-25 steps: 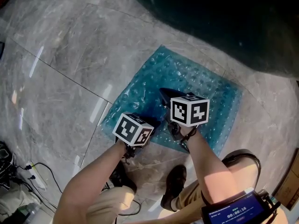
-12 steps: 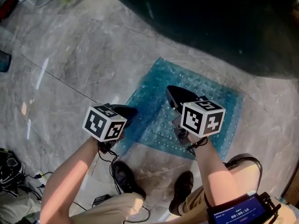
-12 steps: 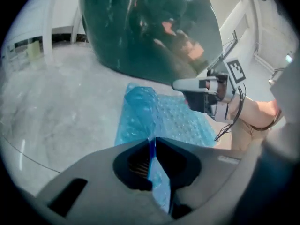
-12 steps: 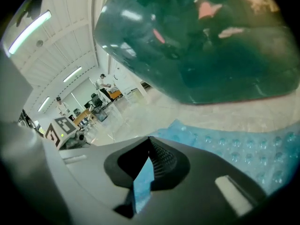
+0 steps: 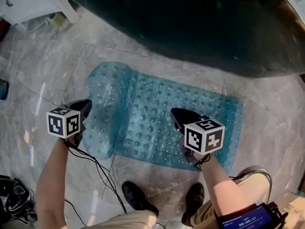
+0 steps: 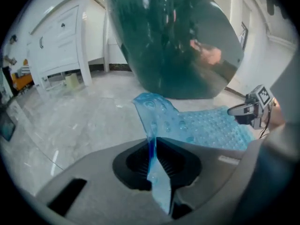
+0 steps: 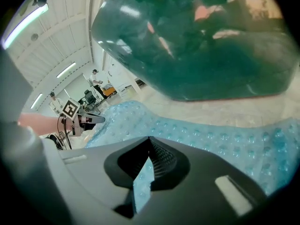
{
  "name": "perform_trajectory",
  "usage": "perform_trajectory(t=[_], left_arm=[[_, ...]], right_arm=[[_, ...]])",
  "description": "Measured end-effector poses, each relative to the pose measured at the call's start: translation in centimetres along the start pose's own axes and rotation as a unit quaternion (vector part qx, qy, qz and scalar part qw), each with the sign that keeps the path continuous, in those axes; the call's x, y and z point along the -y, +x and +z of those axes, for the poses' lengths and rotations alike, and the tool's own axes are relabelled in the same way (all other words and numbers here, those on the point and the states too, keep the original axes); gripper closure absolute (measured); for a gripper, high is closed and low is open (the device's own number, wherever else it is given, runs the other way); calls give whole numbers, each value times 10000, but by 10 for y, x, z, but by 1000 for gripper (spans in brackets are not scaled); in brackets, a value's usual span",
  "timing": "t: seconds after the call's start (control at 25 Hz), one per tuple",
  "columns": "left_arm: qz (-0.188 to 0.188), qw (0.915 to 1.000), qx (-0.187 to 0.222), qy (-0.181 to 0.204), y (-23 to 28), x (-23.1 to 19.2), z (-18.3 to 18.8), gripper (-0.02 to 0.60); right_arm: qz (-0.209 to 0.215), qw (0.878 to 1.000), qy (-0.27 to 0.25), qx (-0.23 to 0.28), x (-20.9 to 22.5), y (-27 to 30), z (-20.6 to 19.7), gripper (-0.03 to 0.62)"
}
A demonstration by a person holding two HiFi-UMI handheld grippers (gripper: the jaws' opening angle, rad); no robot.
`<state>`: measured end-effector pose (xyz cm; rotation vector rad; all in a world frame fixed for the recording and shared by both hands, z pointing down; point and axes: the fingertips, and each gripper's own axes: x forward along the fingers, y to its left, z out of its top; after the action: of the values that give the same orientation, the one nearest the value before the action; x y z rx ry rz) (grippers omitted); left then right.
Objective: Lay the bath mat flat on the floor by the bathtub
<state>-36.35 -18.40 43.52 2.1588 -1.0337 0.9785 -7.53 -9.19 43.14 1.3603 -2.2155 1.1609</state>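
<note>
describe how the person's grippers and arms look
Both the left gripper and right gripper have black tapered jaws and carry a white cube with black square markers. A thin black cable trails from the left one. The forearms are bare, without sleeves.

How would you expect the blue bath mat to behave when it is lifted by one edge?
Probably floppy: the bath mat humps and curls at its raised end instead of staying flat. Likely light for its size, being thin and translucent. Its bumpy plastic may catch on the glossy floor, so dragging could bunch it.
</note>
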Motion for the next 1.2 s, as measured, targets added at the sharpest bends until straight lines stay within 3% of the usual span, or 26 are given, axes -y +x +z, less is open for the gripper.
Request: perform_trajectory(t=[0.12, 0.16, 0.2, 0.28, 0.36, 0.48, 0.56, 0.76, 0.92, 1.08, 1.2], left_arm=[[634, 9976, -70, 271, -3, -56, -8, 528], [793, 9964, -68, 280, -3, -71, -15, 479], [967, 9951, 2, 220, -4, -84, -21, 434], [1364, 9901, 337, -78, -10, -106, -29, 435], [1505, 9848, 752, -421, -14, -111, -28, 436], [852, 9865, 1266, -590, -2, -70, -12, 490], [224, 9874, 1478, -513, 11, -23, 6, 576], [-1019, 9816, 1610, -111, 37, 106, 61, 574], [-1962, 9655, 1693, 241, 65, 214, 90, 574], [-2715, 9469, 1700, 281, 83, 301, 102, 574], [-3055, 9402, 1483, 253, 86, 359, 93, 574]], right_arm=[[-133, 9999, -30, 26, 1, -3, -2, 585], [-178, 9998, -61, 22, 0, -5, -4, 585], [-216, 9997, -98, 4, -1, -7, -7, 585], [-276, 9994, -181, -51, 0, -9, -13, 585], [-347, 9991, -233, -75, 4, -10, -17, 585], [-419, 9984, -352, -111, 8, -11, -18, 585], [-479, 9973, -548, -107, 10, -14, -12, 585], [-524, 9969, -530, 247, 29, -32, 24, 585], [-269, 9944, -990, -245, 49, -33, 27, 585], [-6, 9786, -1857, -892, 57, -79, 13, 585], [-105, 9808, -1742, -869, 86, -136, -11, 585]])
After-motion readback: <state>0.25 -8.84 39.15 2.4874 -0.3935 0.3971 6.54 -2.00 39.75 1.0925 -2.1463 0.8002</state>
